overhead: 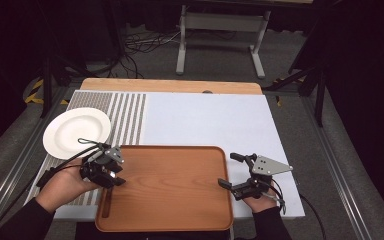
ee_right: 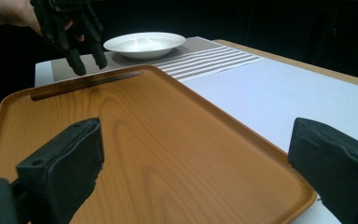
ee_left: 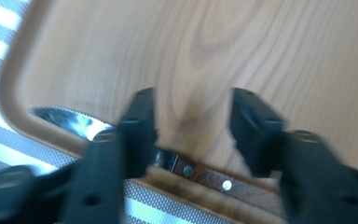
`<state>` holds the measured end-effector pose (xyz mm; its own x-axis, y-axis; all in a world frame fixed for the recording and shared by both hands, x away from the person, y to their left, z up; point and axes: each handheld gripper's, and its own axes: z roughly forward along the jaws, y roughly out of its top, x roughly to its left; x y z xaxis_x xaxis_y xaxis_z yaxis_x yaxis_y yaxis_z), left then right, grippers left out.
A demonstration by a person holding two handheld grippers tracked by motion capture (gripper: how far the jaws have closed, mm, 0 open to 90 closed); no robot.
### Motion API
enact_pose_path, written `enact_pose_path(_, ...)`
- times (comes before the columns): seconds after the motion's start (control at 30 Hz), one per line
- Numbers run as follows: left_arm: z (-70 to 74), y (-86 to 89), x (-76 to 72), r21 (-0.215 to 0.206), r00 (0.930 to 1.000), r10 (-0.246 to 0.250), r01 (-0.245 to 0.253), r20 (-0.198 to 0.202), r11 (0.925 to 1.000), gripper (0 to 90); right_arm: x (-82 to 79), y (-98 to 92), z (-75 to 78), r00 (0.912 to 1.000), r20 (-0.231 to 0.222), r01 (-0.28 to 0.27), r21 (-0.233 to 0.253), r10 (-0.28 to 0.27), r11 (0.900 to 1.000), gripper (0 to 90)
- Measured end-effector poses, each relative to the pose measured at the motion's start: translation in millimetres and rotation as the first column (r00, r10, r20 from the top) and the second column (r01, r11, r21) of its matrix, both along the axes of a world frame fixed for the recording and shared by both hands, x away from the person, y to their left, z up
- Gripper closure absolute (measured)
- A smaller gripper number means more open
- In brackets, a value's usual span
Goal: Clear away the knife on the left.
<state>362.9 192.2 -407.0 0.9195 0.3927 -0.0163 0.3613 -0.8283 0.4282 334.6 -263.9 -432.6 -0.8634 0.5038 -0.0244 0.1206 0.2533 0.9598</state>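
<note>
Two black grippers, both released: the left gripper [overhead: 114, 179] straddles a serrated, wood-handled knife [ee_left: 74, 122] on the grainy rounded tray [overhead: 170, 185]; the right gripper [overhead: 231, 170] sits beside it.

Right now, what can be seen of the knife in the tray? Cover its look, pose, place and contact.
The knife has a shiny serrated metal blade and a brown, wood-look handle with metal rivets. It lies flat in the wooden tray, along the tray's left rim beside the striped mat, its blade toward the table's far side. The left gripper hangs open over it, jaws astride where blade meets handle; contact cannot be told.
</note>
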Motion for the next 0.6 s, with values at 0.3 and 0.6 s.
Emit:
enact_pose_path(0.3,18.0,17.9,-9.3,-0.166,0.9892,0.031,-0.006,0.144,0.9861,18.6,0.9,-1.4,1.4,1.0,0.007,0.005,-0.003,-0.005,1.0,4.3)
enact_pose_path(0.6,24.3,36.6,-16.7,-0.321,0.9754,0.077,-0.007,0.207,0.9469,7.9,0.5,-1.9,1.7,0.9999,0.009,0.008,-0.005,-0.008,1.0,4.2)
